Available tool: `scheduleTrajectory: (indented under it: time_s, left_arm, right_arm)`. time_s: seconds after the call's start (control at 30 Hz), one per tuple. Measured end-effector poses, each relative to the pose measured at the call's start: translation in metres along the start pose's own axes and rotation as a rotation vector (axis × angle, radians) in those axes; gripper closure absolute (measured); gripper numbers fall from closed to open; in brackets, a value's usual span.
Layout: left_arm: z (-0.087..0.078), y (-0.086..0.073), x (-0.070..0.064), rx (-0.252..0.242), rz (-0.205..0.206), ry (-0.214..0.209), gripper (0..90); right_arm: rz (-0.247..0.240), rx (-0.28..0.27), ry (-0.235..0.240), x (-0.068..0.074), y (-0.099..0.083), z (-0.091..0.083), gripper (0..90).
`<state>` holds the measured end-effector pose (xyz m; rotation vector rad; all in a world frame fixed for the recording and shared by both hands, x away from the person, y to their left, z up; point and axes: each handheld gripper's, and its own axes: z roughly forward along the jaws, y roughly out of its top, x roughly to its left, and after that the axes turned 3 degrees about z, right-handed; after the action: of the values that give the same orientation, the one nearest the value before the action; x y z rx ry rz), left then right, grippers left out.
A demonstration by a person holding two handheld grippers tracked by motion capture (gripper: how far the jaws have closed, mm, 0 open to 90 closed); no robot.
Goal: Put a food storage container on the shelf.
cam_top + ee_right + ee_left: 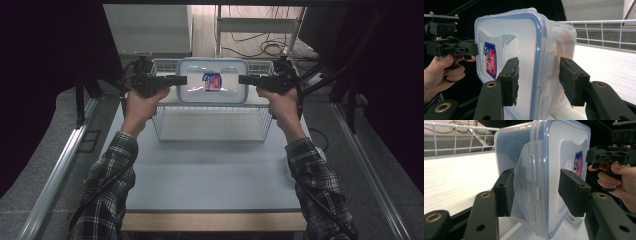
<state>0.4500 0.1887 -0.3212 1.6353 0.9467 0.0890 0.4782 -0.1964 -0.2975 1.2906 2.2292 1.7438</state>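
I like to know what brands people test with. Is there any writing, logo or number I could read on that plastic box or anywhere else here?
Sticker on the lid of the plastic box: red and blue with white lettering, too blurred to read in every view.
Clear latch flap of the box, between the left gripper's jaws: faint raised marks, unreadable.
Wire basket, table, left gripper, right gripper: no text seen.

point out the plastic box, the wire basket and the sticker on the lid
plastic box [197, 95], high view, bare part of lid
wire basket [210, 122], high view, front wall
sticker [212, 81], high view, its middle
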Motion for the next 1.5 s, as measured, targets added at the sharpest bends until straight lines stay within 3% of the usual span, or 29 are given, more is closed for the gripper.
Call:
scheduleTrajectory:
  time_s: [0.17,0.37,0.5,0.6,0.8,1.0,1.27,1.4,1.5]
  left_arm:
    - [0.002,-0.001,0.002,-0.015,-0.019,0.001,47.3]
    - [0.007,-0.003,0.004,-0.012,-0.025,0.02,42.8]
    - [0.009,-0.004,0.01,-0.031,-0.059,0.0,43.3]
    - [0.01,-0.003,0.012,-0.024,-0.067,0.001,42.7]
    - [0.01,-0.005,0.015,-0.041,-0.056,-0.004,41.2]
    - [0.011,-0.005,0.017,-0.047,-0.054,0.014,40.2]
    - [0.012,-0.003,0.019,-0.05,-0.061,0.022,40.4]
    - [0.013,-0.003,0.021,-0.053,-0.077,0.027,39.5]
    - [0.013,-0.002,0.022,-0.055,-0.073,0.058,41.0]
  right_arm:
    - [0.026,-0.014,0.002,-0.002,-0.001,0.001,50.1]
    - [-0.019,0.017,-0.082,-0.002,-0.005,0.006,53.8]
    - [0.013,0.004,-0.058,-0.006,-0.006,0.007,53.9]
    - [0.007,0.007,-0.069,-0.005,-0.006,0.007,54.0]
    - [0.018,0.0,-0.075,-0.005,-0.01,0.009,53.7]
    - [0.046,0.01,-0.063,-0.008,-0.015,0.013,53.6]
    - [0.032,0.011,-0.068,-0.007,-0.015,0.011,55.0]
    - [0.029,-0.006,-0.086,-0.006,-0.014,0.011,55.6]
    - [0.057,-0.033,-0.077,-0.008,-0.014,0.012,54.3]
